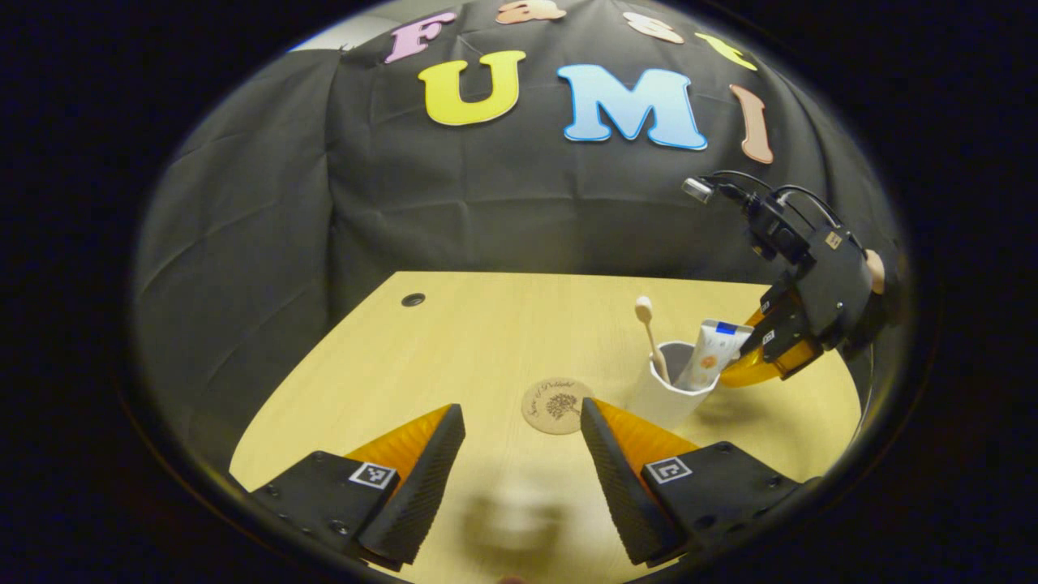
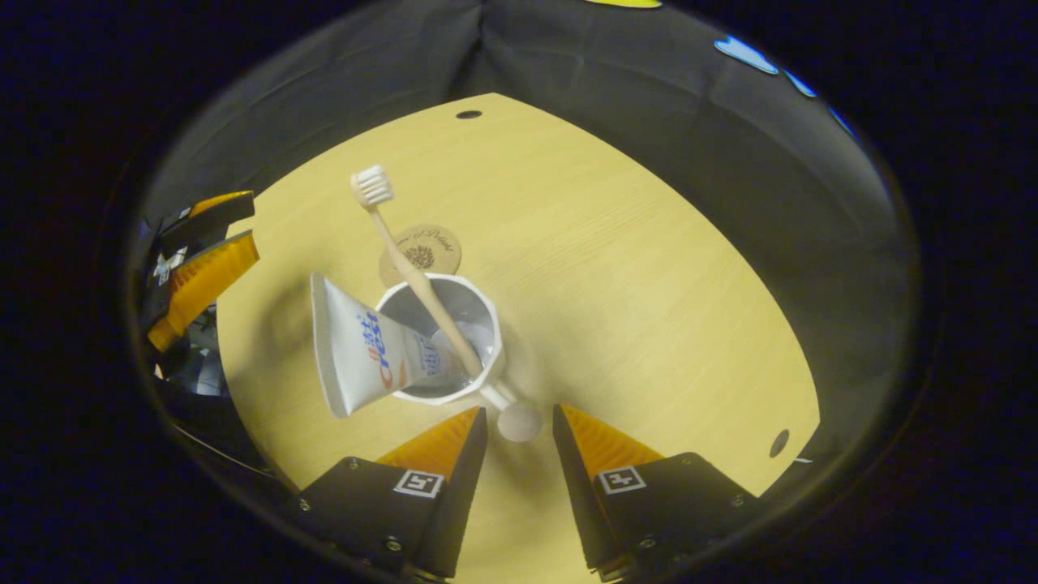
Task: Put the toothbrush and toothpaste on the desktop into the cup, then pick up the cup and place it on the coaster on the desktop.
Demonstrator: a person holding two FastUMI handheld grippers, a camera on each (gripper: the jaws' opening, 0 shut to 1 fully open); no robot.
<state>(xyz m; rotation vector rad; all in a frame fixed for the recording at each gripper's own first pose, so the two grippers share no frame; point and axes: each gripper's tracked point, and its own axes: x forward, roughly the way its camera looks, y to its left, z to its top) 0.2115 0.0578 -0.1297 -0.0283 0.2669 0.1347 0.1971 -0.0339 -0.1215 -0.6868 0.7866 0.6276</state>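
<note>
A white cup (image 1: pixel 661 401) stands on the wooden desktop (image 1: pixel 486 341) with a wooden toothbrush (image 1: pixel 649 328) and a toothpaste tube (image 1: pixel 712 353) leaning inside it. The round wooden coaster (image 1: pixel 557 405) lies just left of the cup. My left gripper (image 1: pixel 519 418) hovers open above the table's near side, short of the coaster. My right gripper (image 1: pixel 750 349) is close against the cup's right side. In the right gripper view the cup (image 2: pixel 486 373), toothbrush (image 2: pixel 405 259), toothpaste (image 2: pixel 357 349) and coaster (image 2: pixel 430 243) sit ahead. My right gripper (image 2: pixel 519 415) is open with the cup's round handle knob between its fingertips.
Black cloth walls close the table's far and side edges. A small cable hole (image 1: pixel 413 299) marks the far left corner, and another hole (image 2: pixel 778 442) sits near the table's edge. The left gripper (image 2: pixel 243 227) appears beyond the cup in the right gripper view.
</note>
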